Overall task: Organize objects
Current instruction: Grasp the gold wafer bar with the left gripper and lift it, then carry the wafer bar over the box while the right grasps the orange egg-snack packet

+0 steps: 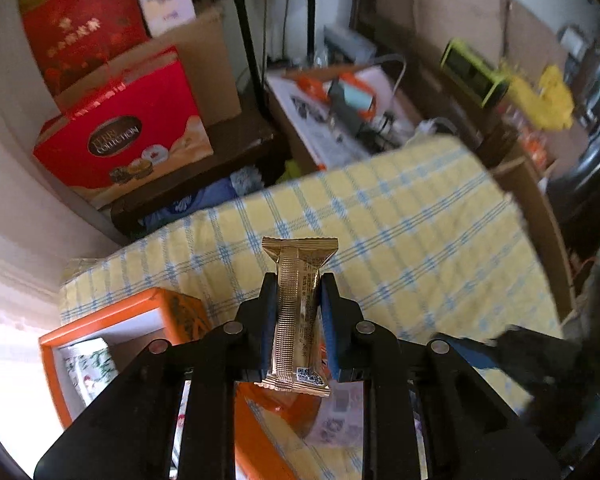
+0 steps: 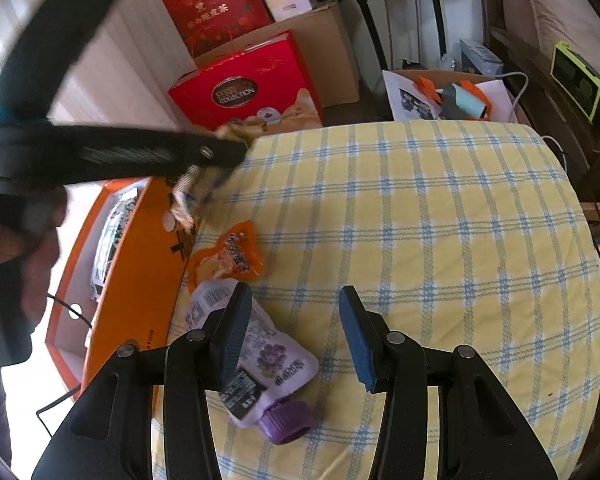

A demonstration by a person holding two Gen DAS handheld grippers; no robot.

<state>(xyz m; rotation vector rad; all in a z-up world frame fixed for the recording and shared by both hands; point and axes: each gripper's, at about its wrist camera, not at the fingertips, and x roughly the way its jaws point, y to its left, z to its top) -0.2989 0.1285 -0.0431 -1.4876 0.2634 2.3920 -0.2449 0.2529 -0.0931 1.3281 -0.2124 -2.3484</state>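
I am gripping a gold-wrapped snack bar (image 1: 299, 312) in my left hand-held gripper (image 1: 298, 312), its two blue-padded fingers (image 1: 269, 320) pressing on the wrapper's long sides so the bar is standing upright between them, raised above the tabletop (image 1: 420, 232) with its yellow and blue checked cloth. Below and to the left of the bar, the orange box (image 1: 100, 320) is sitting open at the tabletop's edge, with a white printed packet (image 1: 90, 368) lying inside it. My right hand-held gripper (image 2: 296, 336) is hanging released, its fingers spread wide apart with nothing between them, just above the cloth. Under its left finger a pale purple pouch (image 2: 260, 356) with a purple screw cap is lying flat on the cloth, and just beyond that an orange snack packet (image 2: 230, 258) is resting close against the outer wall of the orange box. In the right wrist view my left hand-held gripper is showing as a blurred dark shape over the far corner of the box, and the bar in it is too smeared to make out. Past the tabletop, a red Ferrero Collection box (image 1: 120, 140) is sitting on a dark shelf in front of a brown carton (image 2: 324, 56) and a red gift bag (image 2: 216, 8).
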